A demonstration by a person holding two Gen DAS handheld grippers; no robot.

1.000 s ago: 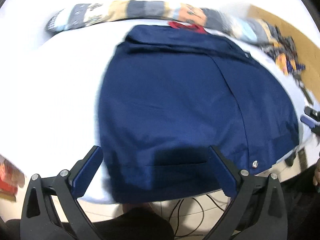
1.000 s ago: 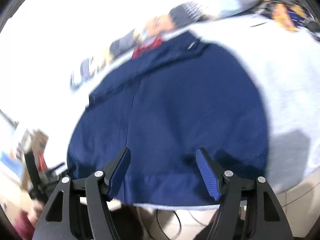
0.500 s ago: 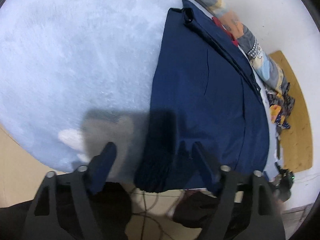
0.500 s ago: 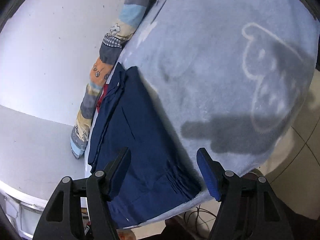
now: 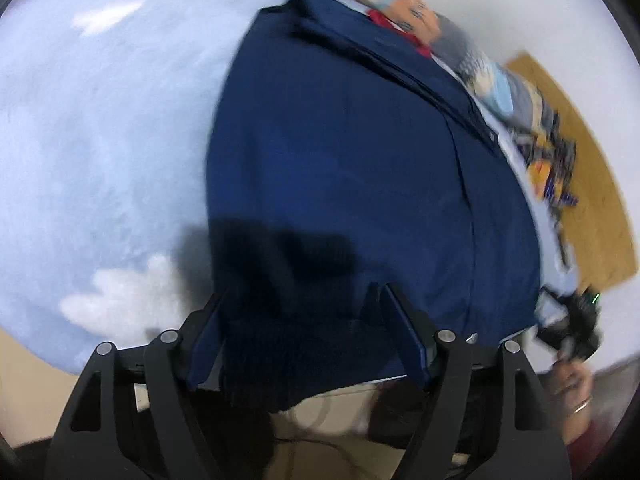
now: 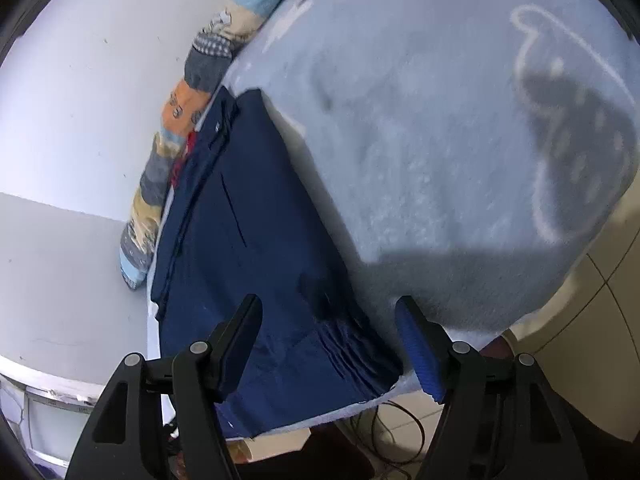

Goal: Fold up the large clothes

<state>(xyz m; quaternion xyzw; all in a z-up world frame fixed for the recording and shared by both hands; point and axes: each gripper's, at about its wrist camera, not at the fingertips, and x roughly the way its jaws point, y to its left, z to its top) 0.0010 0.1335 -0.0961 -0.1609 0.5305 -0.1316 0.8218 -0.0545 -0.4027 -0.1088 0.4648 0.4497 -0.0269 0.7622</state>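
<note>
- Navy garment [image 5: 340, 168] spread flat on pale blue blanket [image 5: 100, 140].
- Left gripper [image 5: 304, 332] wide apart over garment's near hem, gripping nothing.
- Right gripper [image 6: 328, 344] wide, straddling garment's pleated corner, pads clear.

Left gripper [image 5: 304, 332]: jaws apart, angled steeply down, pads not pressing on anything. Right gripper [image 6: 332, 336]: jaws wide apart, angled down, nothing clamped. In left wrist view, a hand [image 5: 570, 376] at lower right edge, bangle on wrist, dark red sleeve.
</note>
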